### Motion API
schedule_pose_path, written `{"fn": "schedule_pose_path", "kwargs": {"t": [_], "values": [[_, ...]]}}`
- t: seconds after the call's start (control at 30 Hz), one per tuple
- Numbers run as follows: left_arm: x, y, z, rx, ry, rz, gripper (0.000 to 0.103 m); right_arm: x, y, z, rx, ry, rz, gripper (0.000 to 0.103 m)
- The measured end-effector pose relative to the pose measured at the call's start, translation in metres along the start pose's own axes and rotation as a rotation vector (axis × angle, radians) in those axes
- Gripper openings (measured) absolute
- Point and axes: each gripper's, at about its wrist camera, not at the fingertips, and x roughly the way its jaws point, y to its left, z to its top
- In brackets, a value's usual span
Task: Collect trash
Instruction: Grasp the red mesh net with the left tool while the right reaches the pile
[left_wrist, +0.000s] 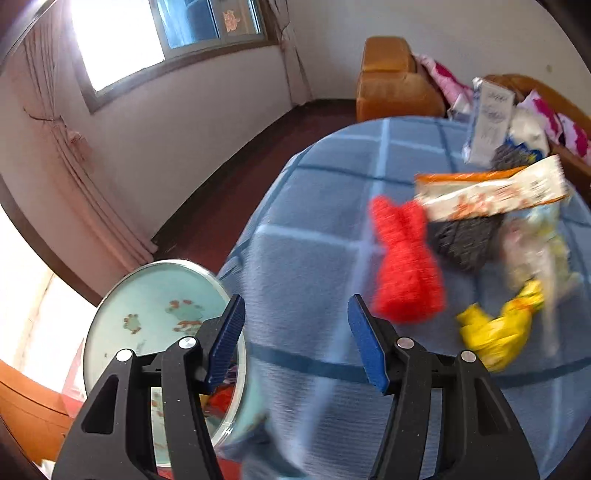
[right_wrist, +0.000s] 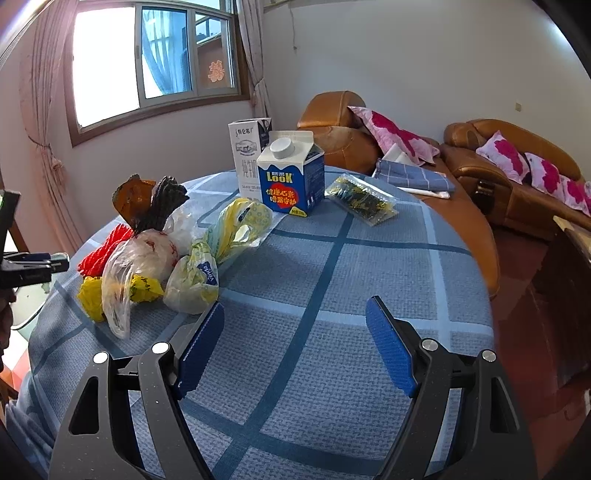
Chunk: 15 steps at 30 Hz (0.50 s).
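Trash lies on a round table with a blue checked cloth (right_wrist: 332, 280): a red foam net (left_wrist: 406, 266), a yellow wrapper (left_wrist: 495, 328), a black net (left_wrist: 465, 236), an orange-white packet (left_wrist: 491, 192), clear plastic bags (right_wrist: 147, 258), a blue LOOK carton (right_wrist: 291, 173), a white milk carton (right_wrist: 247, 155) and a green snack packet (right_wrist: 362, 199). My left gripper (left_wrist: 295, 332) is open and empty, just left of the red net; it also shows at the left edge of the right wrist view (right_wrist: 55, 262). My right gripper (right_wrist: 295, 332) is open and empty over bare cloth, right of the bags.
A round bin with a pale blue patterned lid (left_wrist: 155, 317) stands beside the table's left edge, below my left gripper. An orange leather sofa (right_wrist: 517, 173) with pink pillows runs behind the table. A window and curtains fill the far wall.
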Motion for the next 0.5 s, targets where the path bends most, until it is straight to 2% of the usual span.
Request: {"fn": "schedule_pose_path", "kwargs": {"t": [0.17,0.27,0.3,0.33,0.4,0.47,0.5], "values": [[0.000,-0.027,0.004,-0.057,0.003,-0.073,0.058,-0.001,-0.004,0.002,0.007,-0.005,-0.009,0.078],[0.020,-0.035,0.003,-0.079,0.060,-0.103,0.055,-0.001,-0.007,0.004,0.008,-0.008,-0.020,0.078],[0.028,-0.035,0.002,-0.092,0.085,-0.131,0.050,-0.001,-0.007,0.006,0.007,-0.007,-0.028,0.078],[0.032,-0.034,0.002,-0.093,0.097,-0.149,0.036,0.000,-0.008,0.007,0.007,-0.006,-0.042,0.078],[0.032,-0.032,0.004,-0.087,0.088,-0.181,0.022,0.003,-0.010,0.010,0.011,-0.004,-0.054,0.078],[0.030,-0.031,0.004,-0.066,0.083,-0.194,0.015,0.005,-0.010,0.015,0.017,0.001,-0.051,0.078],[0.028,-0.029,0.004,-0.059,0.079,-0.197,0.015,0.006,-0.009,0.016,0.015,0.000,-0.050,0.078]]}}
